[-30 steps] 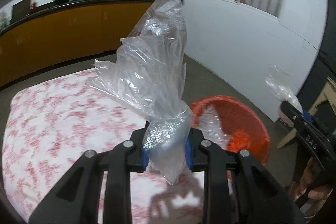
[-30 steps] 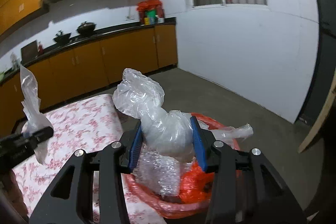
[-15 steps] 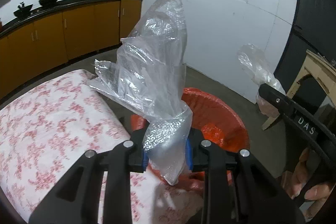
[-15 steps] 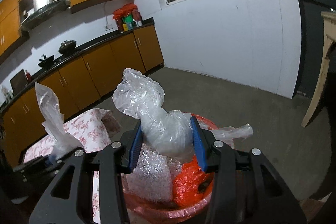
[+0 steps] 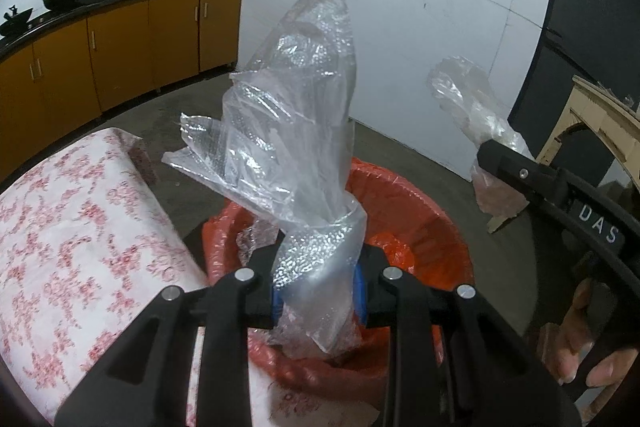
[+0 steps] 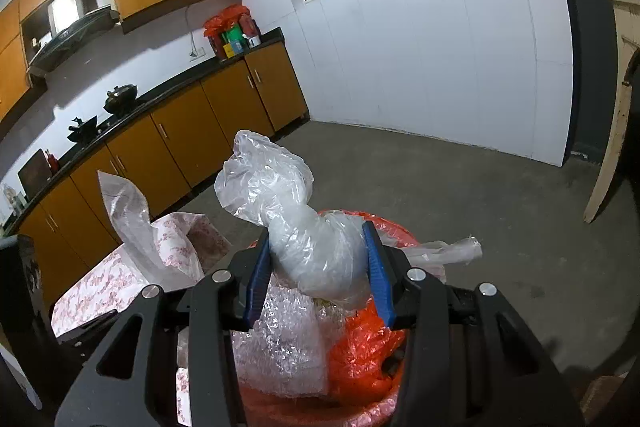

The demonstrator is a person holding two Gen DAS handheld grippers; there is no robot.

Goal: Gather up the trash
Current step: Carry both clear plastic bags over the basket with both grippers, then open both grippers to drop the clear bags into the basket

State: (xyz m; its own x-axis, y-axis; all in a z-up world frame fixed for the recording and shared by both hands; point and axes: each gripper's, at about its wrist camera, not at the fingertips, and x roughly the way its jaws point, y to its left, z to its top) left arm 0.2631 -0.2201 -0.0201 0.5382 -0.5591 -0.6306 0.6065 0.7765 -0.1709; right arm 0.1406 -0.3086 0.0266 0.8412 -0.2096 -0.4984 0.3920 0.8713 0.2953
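Now the left gripper [image 5: 318, 293] pinches a tall clear bubble-wrap bag [image 5: 296, 131] in the middle of the frame, right above the red bin [image 5: 424, 211]. The right gripper [image 6: 318, 267] squeezes a crumpled clear plastic bag [image 6: 296, 223] over that same bin, low in the frame. A flowery table [image 5: 72, 227] sits at lower left, beside the bin.

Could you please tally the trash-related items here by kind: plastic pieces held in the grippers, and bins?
Clear plastic pieces held in grippers: 2 (bubble-wrap sheet in the left gripper, crumpled plastic bag in the right gripper)
Orange-lined bins: 1
Total: 3
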